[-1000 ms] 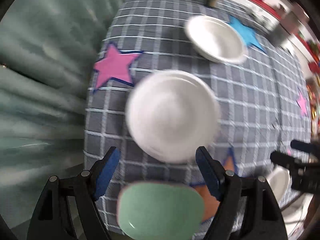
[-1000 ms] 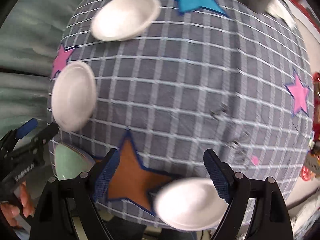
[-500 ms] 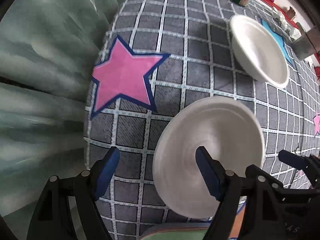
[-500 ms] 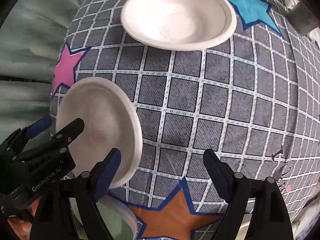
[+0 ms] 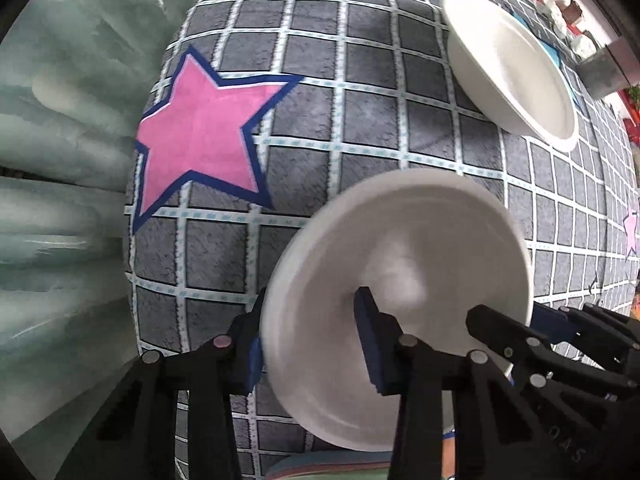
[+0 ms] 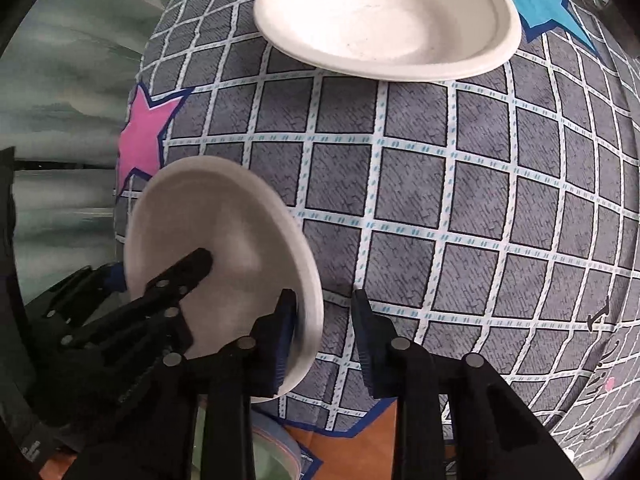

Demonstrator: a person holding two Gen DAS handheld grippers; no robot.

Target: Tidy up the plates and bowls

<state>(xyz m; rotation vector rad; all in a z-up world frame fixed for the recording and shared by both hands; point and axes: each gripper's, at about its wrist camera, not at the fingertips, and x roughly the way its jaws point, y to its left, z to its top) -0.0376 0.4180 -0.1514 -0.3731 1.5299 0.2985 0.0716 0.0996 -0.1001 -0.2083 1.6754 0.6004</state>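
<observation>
Plate-lifting is the step in hand: a small white paper plate is tilted up off the grey checked tabletop, gripped from both sides. The left tool is narrowed onto the plate's rim at about 8 o'clock, one blue pad behind the edge and one on its face. In the right wrist view the right tool straddles the opposite rim at about 4 o'clock; its pads sit close either side of the edge, but whether they actually pinch it cannot be told.

A larger white paper bowl lies flat at 12 o'clock, well apart from the lifted plate. A pink star marks the cloth at 10 o'clock, and a pale green plate shows beneath the tools at 6 o'clock.

Both tools reach forward and low, angled toward each other. The next move likely calls for carrying the plate level to a stack and loosening both grips together.
</observation>
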